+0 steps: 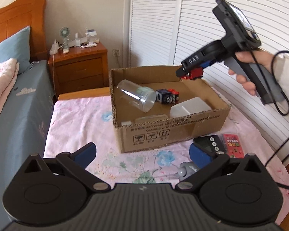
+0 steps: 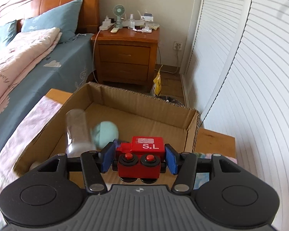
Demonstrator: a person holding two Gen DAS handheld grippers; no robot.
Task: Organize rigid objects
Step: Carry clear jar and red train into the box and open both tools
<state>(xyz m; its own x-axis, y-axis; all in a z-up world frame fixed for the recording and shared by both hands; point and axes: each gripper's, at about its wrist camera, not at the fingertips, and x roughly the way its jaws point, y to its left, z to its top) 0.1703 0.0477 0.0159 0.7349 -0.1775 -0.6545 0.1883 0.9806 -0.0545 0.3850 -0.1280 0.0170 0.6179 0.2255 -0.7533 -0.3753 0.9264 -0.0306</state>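
Observation:
My right gripper [image 2: 139, 158] is shut on a red toy train [image 2: 142, 155] marked S.L and holds it above the far right corner of an open cardboard box [image 1: 163, 134]; both show in the left wrist view, the gripper [image 1: 189, 73] and the train [image 1: 194, 73]. The box [image 2: 190, 127] holds a clear plastic jar [image 1: 135, 95] on its side, dark and red toy cubes [image 1: 167, 96] and a white plastic container [image 1: 188, 106]. My left gripper [image 1: 142, 154] is open and empty, low over the pink floral cloth in front of the box.
On the cloth [image 1: 82, 119] right of my left gripper lie a black timer [image 1: 212, 144], a red card pack [image 1: 232, 144] and a small grey toy [image 1: 186, 170]. A bed [image 2: 28, 61] is at the left, a wooden nightstand [image 2: 127, 55] behind, white louvred doors [image 2: 250, 77] at the right.

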